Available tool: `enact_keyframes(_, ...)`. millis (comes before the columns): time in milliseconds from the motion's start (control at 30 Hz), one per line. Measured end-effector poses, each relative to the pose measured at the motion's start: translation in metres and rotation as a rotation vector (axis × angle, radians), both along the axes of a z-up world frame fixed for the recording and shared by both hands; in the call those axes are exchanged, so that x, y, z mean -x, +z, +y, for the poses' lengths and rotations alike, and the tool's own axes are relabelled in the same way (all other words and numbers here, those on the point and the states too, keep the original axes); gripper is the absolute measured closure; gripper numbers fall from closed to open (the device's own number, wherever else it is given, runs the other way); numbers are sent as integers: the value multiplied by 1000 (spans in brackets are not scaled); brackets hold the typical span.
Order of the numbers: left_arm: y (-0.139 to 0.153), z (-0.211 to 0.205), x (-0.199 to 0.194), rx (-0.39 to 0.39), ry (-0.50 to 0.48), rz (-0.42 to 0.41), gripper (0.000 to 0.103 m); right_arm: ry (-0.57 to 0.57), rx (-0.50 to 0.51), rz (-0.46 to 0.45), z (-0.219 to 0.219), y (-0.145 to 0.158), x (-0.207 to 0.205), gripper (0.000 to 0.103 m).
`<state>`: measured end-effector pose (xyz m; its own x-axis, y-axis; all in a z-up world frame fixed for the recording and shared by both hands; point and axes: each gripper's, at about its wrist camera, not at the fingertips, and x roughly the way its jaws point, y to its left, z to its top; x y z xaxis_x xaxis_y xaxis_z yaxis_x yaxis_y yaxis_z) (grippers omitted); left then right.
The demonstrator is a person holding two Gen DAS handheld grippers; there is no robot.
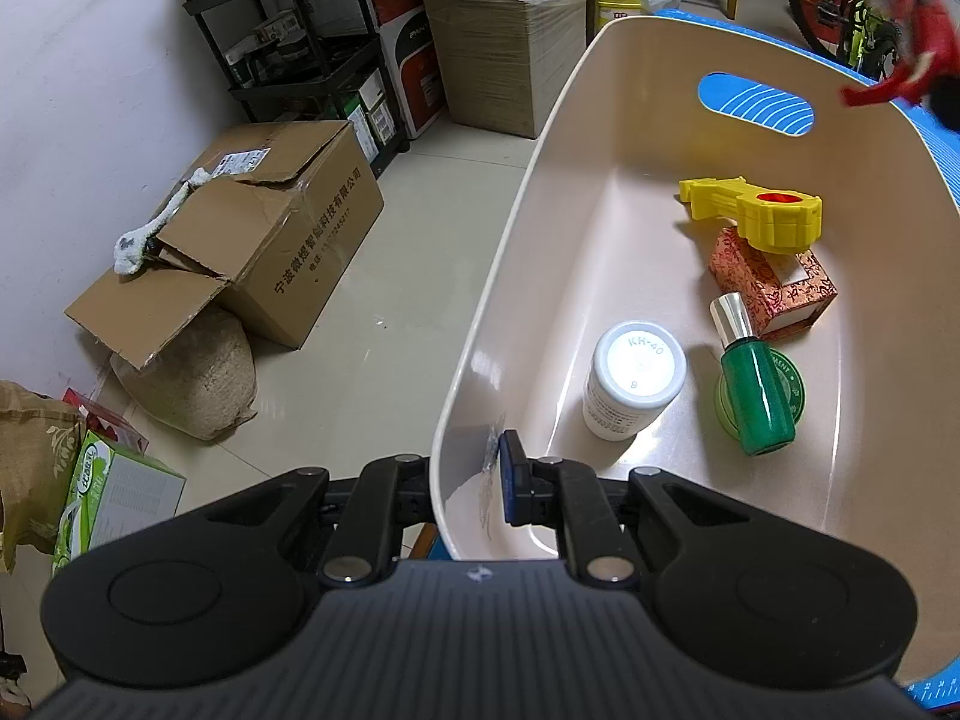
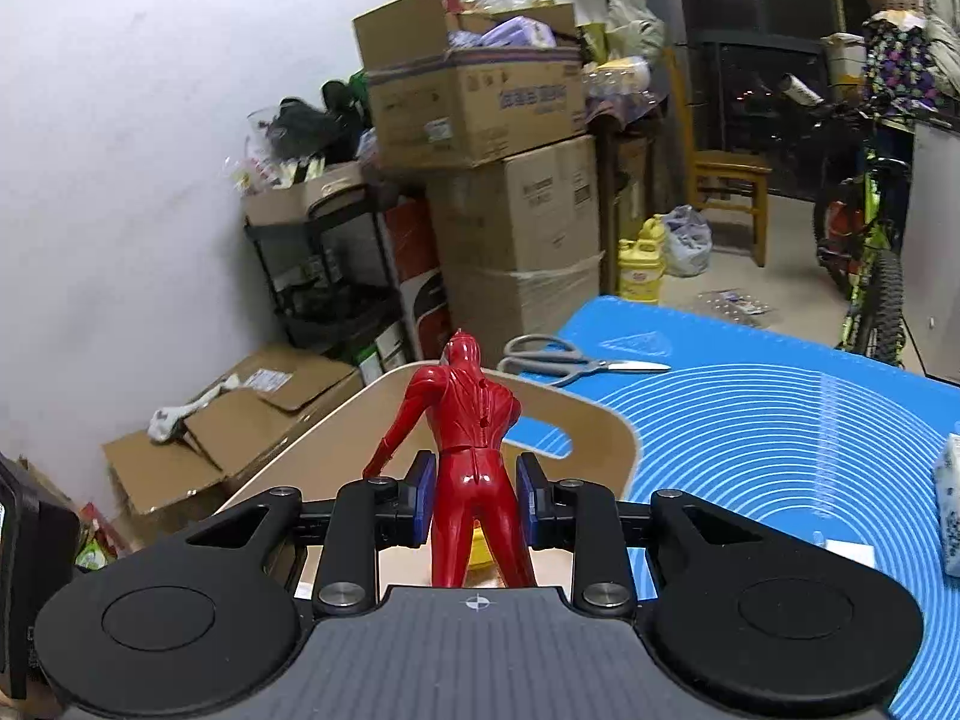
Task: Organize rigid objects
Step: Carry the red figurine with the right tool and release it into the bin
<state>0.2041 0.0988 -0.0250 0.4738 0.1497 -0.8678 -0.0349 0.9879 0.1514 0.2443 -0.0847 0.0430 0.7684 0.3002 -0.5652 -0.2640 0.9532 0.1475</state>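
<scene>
Between the blue pads of the right gripper [image 2: 474, 501], a glossy red hard-plastic hero figurine [image 2: 471, 450] is clamped at the hips, upright above the near rim of the beige plastic tub [image 2: 624, 450] on the blue ringed mat [image 2: 780, 420]. It looks light, stiff and slick, with thin arms that could snag, so the waist seems the safest hold. The left gripper [image 1: 474, 483] is clenched on the tub's wall.

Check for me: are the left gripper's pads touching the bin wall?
Touching. The left wrist view shows the left gripper pinching the beige bin at its wall, a blue pad pressed against the inner face.
</scene>
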Motion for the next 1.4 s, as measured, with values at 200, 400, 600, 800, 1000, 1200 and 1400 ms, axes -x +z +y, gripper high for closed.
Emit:
enact_keyframes(200,0,0,0,-1,0,0,86,47,71,46,32,-17,-9,66)
enact_keyframes(400,0,0,0,-2,-1,0,86,60,141,109,53,-35,-19,66)
enact_keyframes(600,0,0,-1,-1,-3,0,86,71,214,170,65,-52,-26,66)
enact_keyframes(800,0,0,-3,5,-6,1,87,93,266,245,75,-67,-28,66)
enact_keyframes(1000,-1,1,-3,6,-6,1,87,88,284,282,76,-74,-31,66)
enact_keyframes(1200,-1,1,-2,8,-7,1,87,75,269,295,69,-73,-32,53)
enact_keyframes(1400,-1,2,-2,10,-7,1,87,75,243,267,64,-62,-28,39)
